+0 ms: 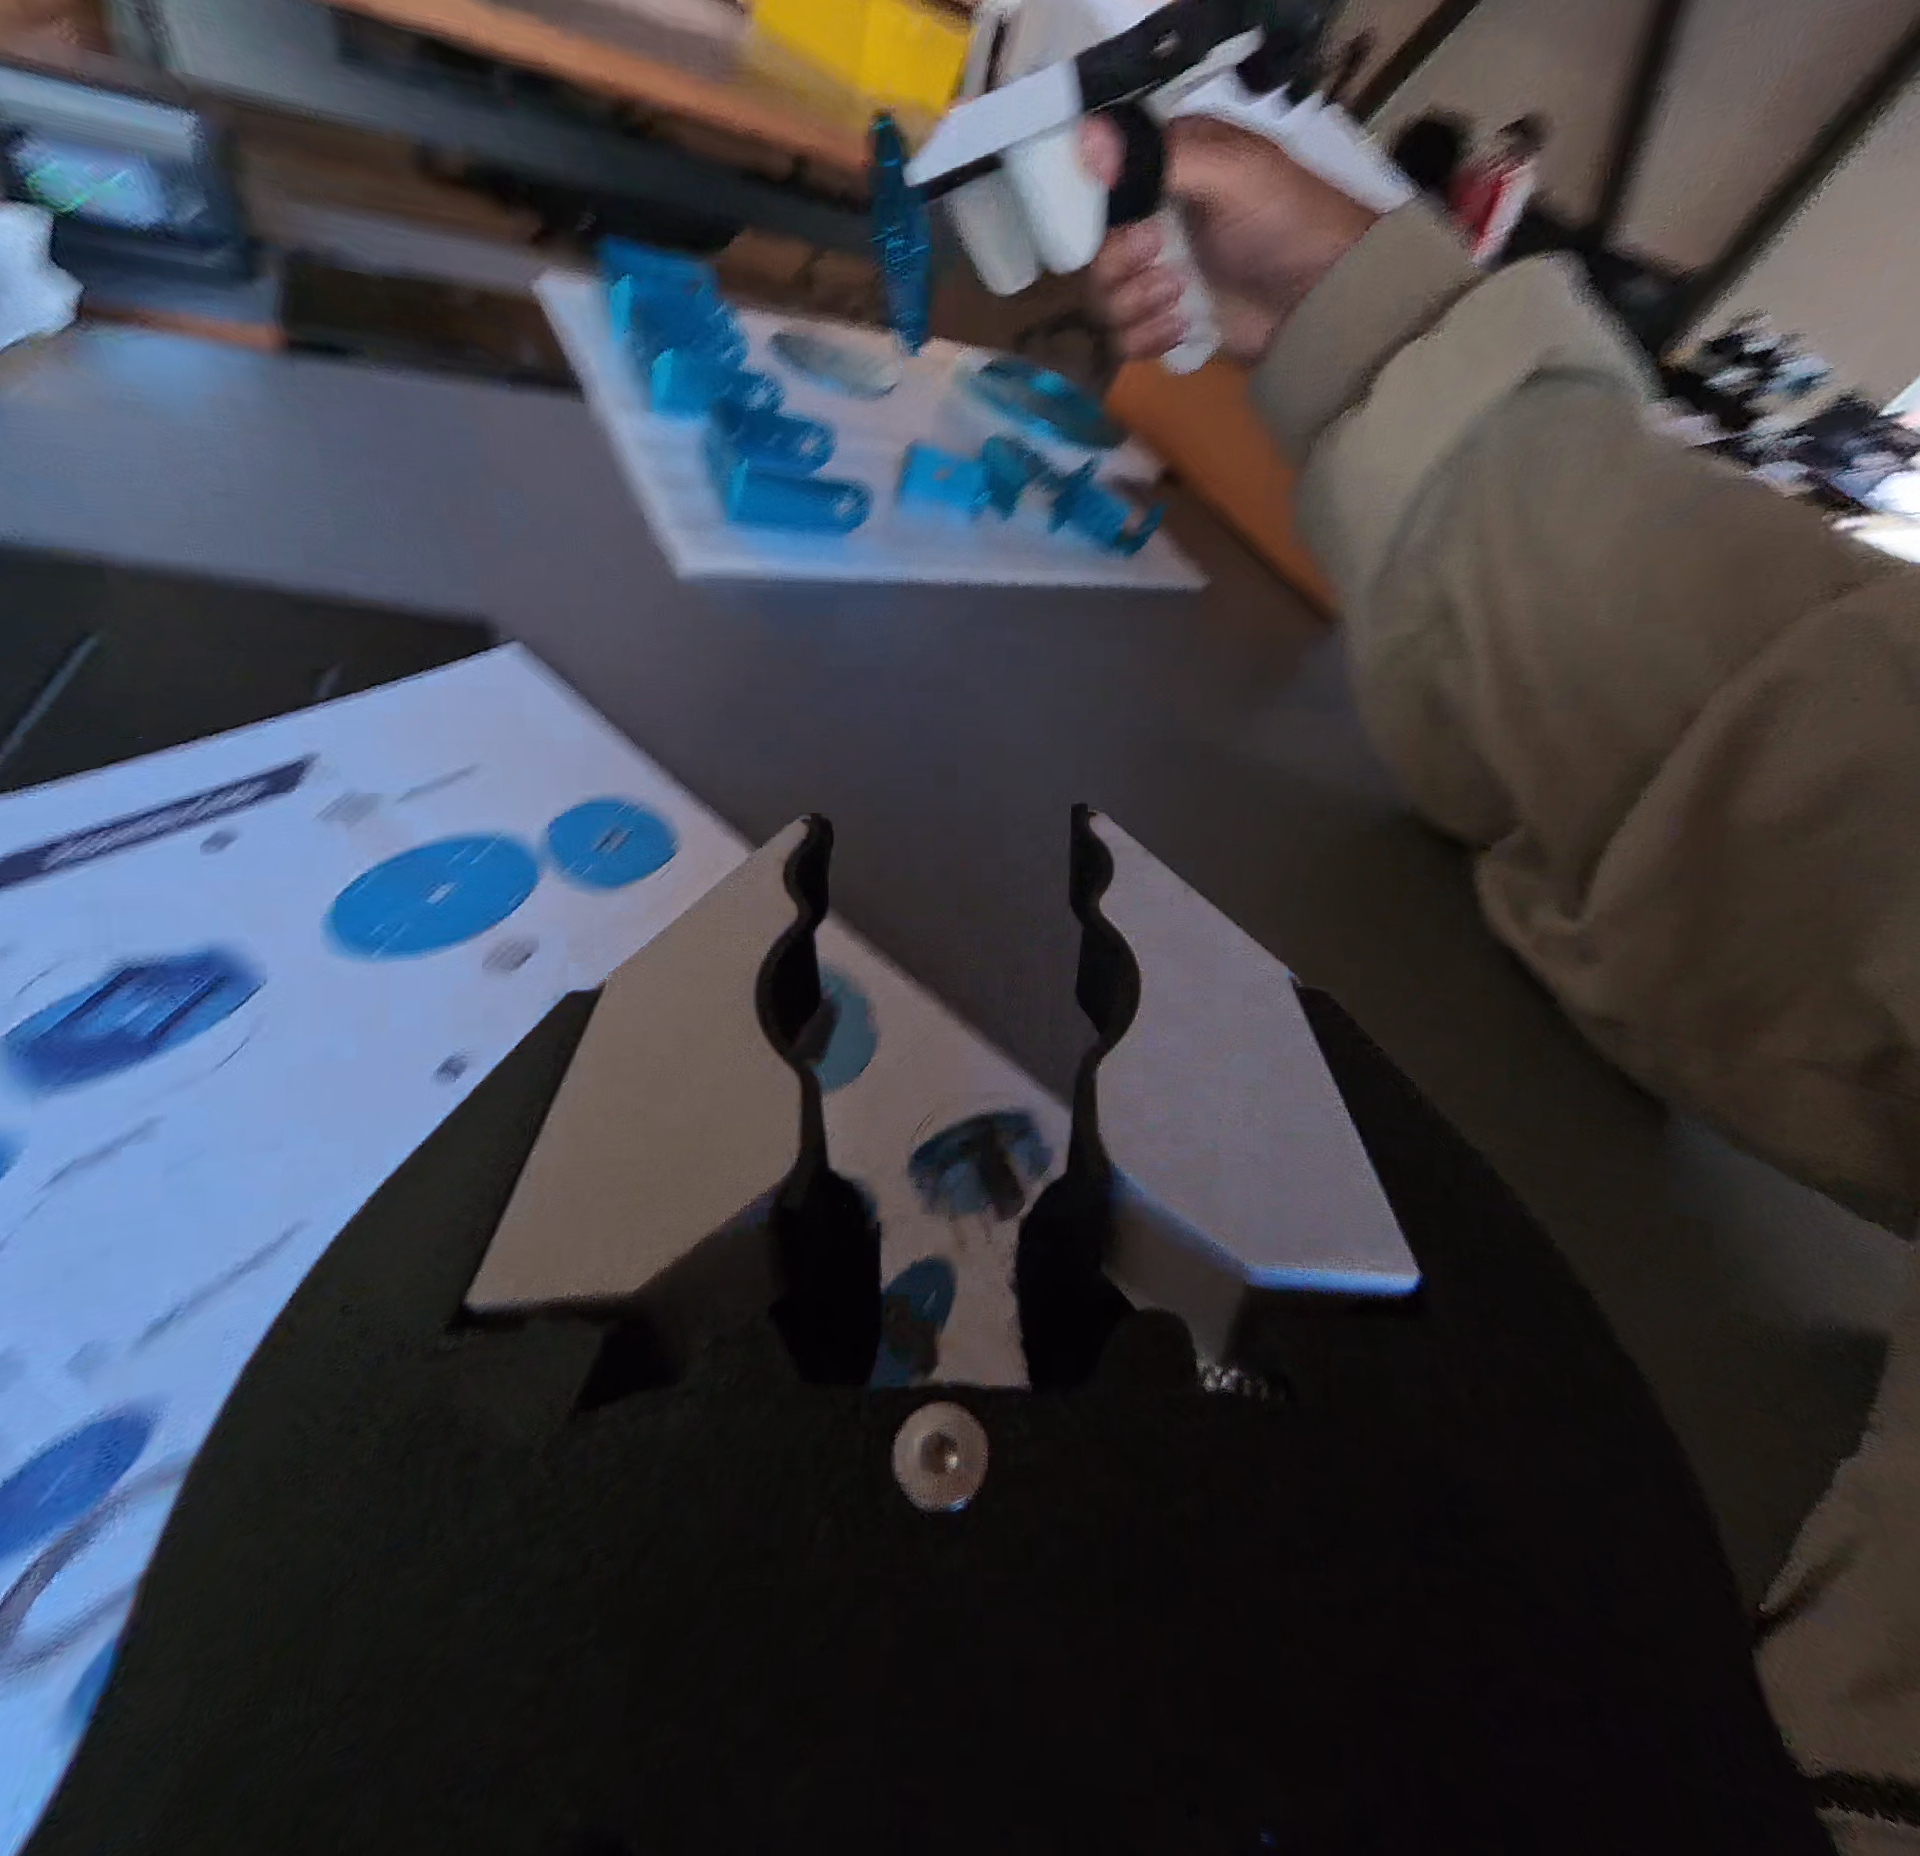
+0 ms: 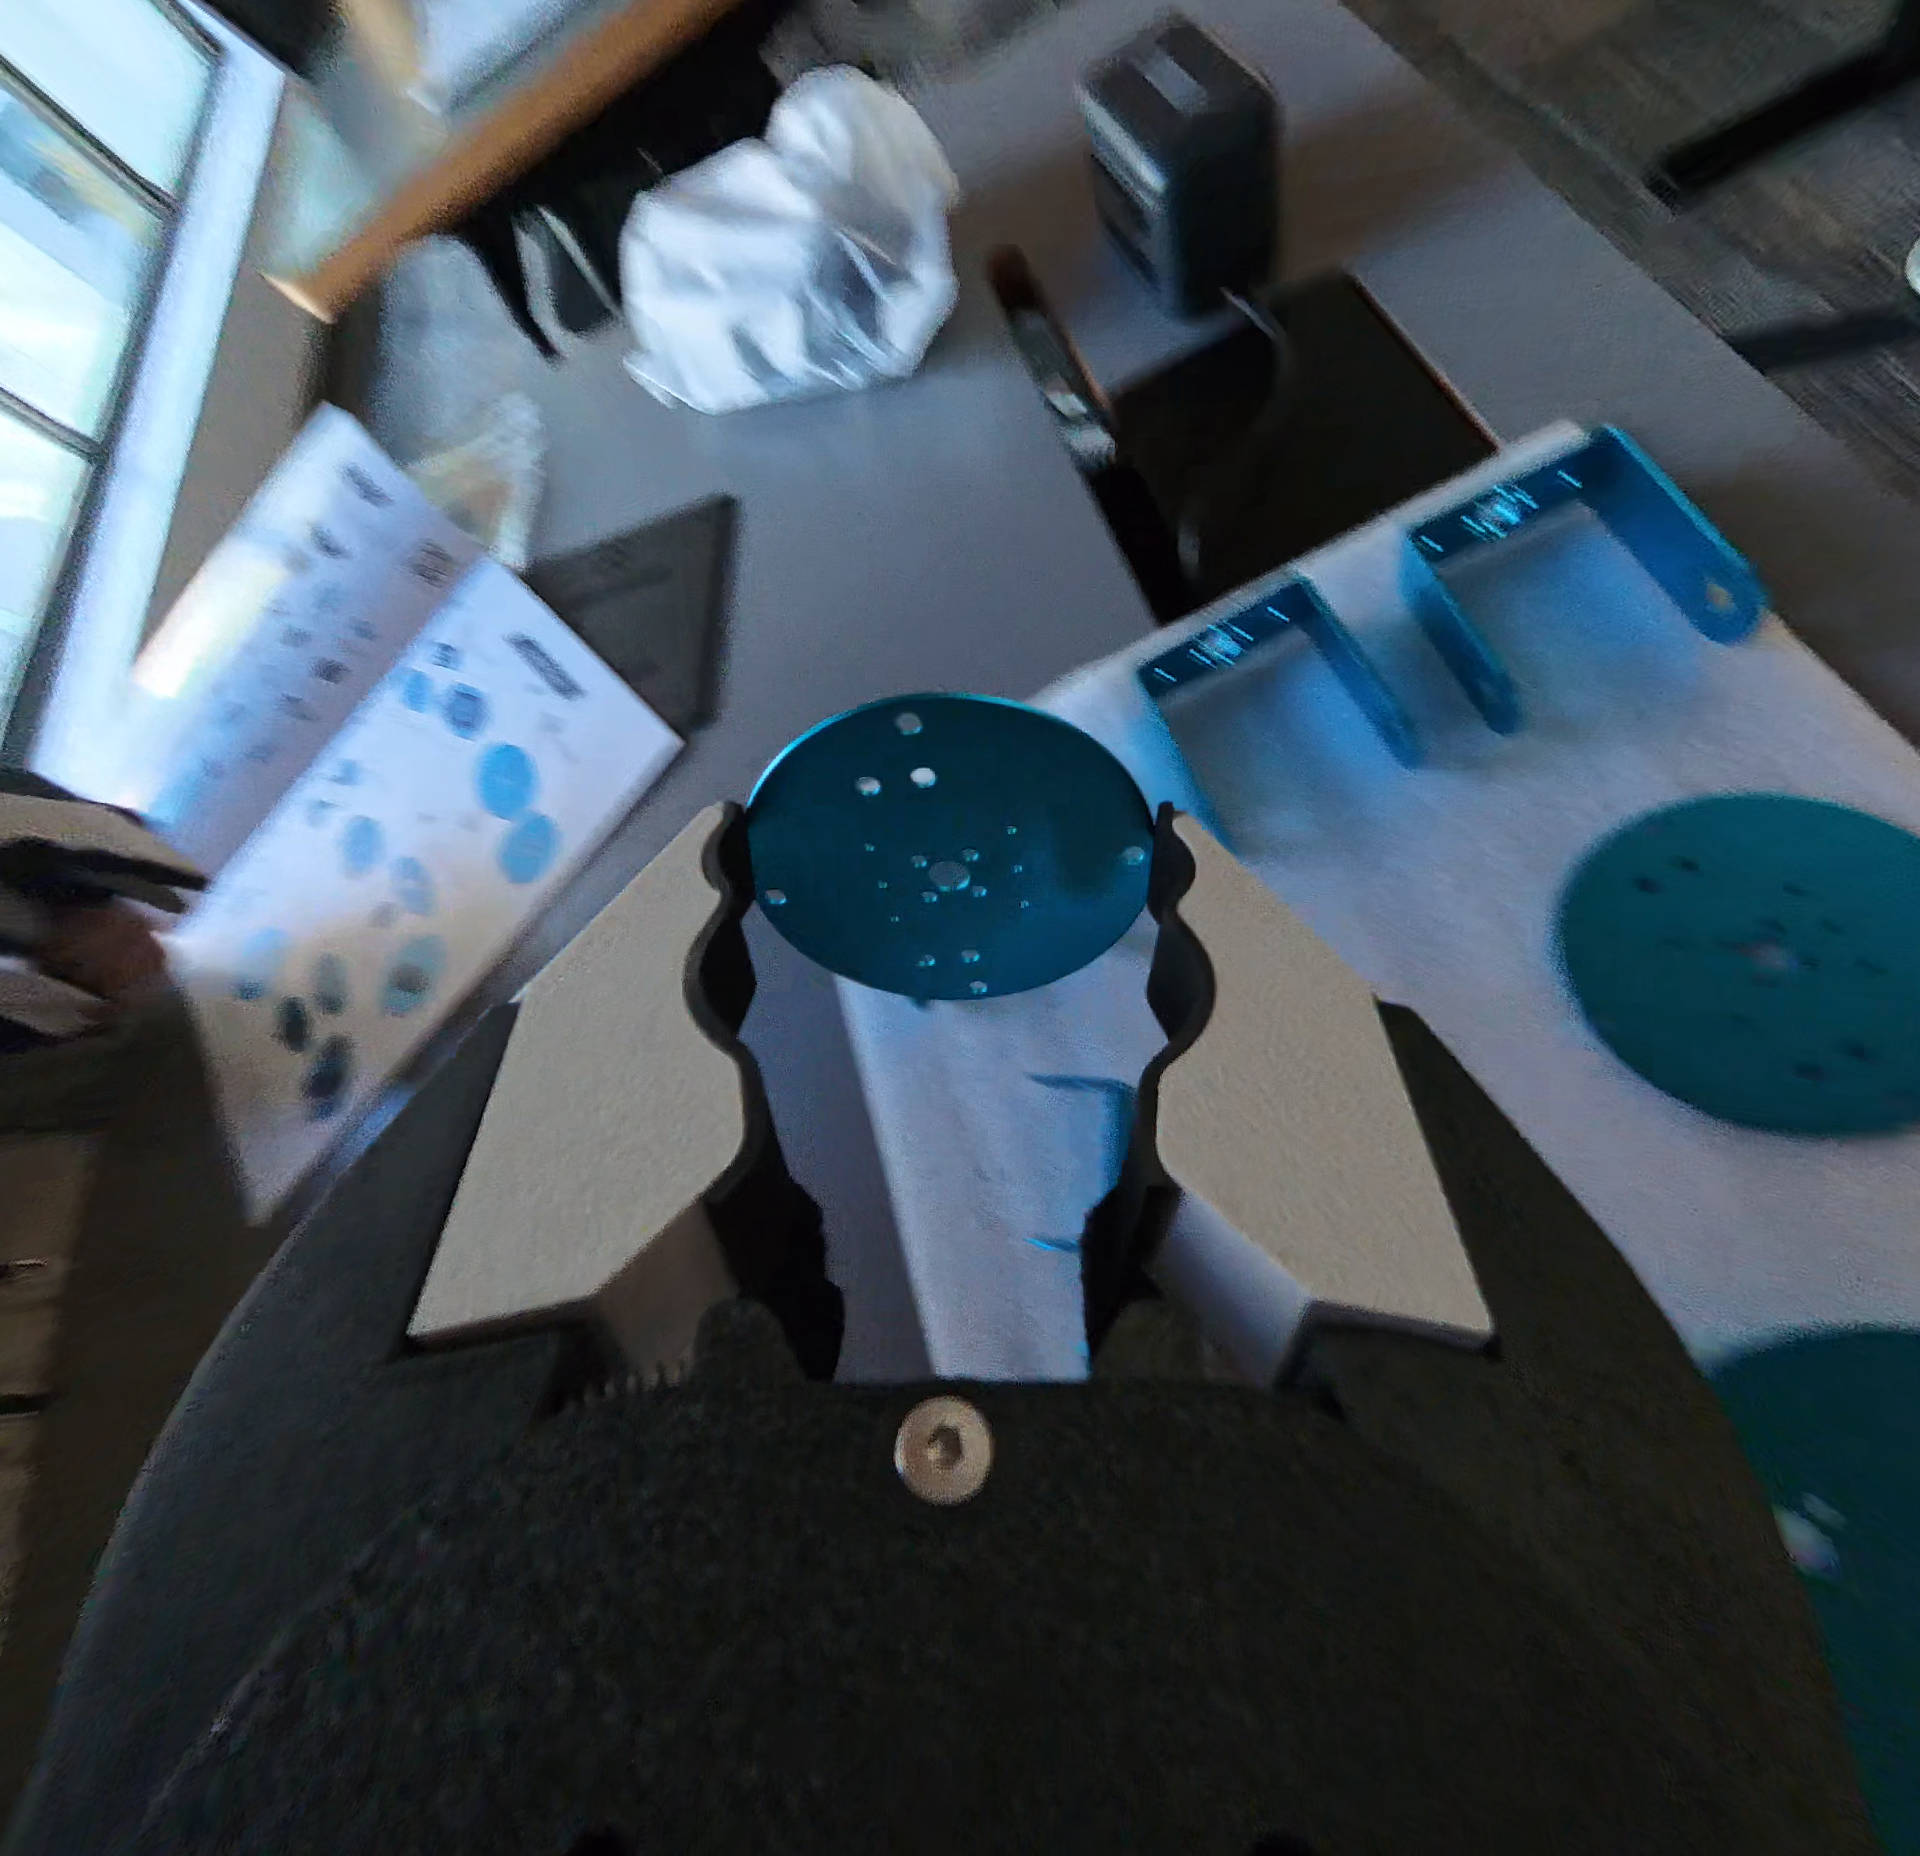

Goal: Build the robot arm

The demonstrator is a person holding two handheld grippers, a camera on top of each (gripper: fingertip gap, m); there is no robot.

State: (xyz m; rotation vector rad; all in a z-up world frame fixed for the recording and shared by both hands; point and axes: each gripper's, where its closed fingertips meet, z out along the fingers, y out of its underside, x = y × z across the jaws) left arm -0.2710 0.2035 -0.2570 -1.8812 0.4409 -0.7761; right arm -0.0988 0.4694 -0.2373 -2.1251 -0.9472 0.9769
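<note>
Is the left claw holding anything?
No, the left claw is open with nothing between its tips, above a printed sheet on the table.

Three blue discs show in the right wrist view — one clamped disc (image 2: 940,856) at the fingertips, one flat disc (image 2: 1756,965) on the white sheet (image 2: 1455,871), one cut-off disc (image 2: 1829,1494) at the edge. Two blue U-brackets (image 2: 1288,663) stand beyond. Two printed parts charts (image 2: 416,819) lie apart — the pile of small blue parts (image 1: 769,424) is too blurred to count.

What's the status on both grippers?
Right gripper shut on blue disc, lifted above white sheet of blue parts. Left gripper open, empty, over printed sheet. Nothing between them.
</note>
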